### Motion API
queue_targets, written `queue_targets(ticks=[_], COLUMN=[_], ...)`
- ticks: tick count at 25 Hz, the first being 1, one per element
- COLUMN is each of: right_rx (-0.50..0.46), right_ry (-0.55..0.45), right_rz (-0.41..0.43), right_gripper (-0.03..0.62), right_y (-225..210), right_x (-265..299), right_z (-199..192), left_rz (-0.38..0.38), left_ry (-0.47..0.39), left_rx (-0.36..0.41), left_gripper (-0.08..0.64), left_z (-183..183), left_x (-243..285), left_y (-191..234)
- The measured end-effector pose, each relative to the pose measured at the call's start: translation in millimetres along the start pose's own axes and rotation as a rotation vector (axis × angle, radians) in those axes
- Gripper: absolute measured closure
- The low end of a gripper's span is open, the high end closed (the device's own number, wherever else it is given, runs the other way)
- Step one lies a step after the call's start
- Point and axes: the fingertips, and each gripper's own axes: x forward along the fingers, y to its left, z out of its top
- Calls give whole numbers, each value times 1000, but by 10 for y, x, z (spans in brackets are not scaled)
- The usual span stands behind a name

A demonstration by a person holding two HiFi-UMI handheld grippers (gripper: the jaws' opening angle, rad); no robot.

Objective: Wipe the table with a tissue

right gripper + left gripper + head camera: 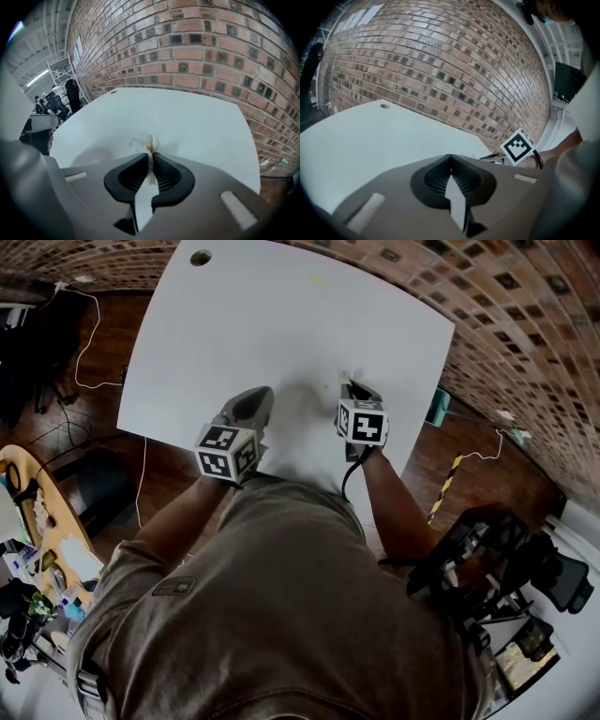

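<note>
This looks like a lab workspace, with brick wall [440, 70], loose floor cables [86, 348], cluttered bench [66, 521] and scaffolding [58, 70].

One table [281, 324], one tissue [150, 140], two tools [257, 399] [357, 387].

The left forearm [173, 521] and right forearm [386, 498] reach forward from the lower middle of the head view. The left gripper [255, 401] lies just left of centre and points toward the upper right, its jaws pressed together. The right gripper [354, 388] lies just right of centre, near the left one, its jaws clamped on a tissue [150, 142] at their tips.
</note>
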Motion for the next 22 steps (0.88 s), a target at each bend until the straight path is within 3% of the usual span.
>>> queue_targets(ticks=[22], right_rx=[-59], right_ry=[20], right_rz=[130], right_gripper=[543], right_y=[528], right_x=[54], right_z=[-41], left_rz=[44], left_ry=[-4], left_rx=[16], left_gripper=[557], left_z=[-11], left_x=[-153], left_y=[51])
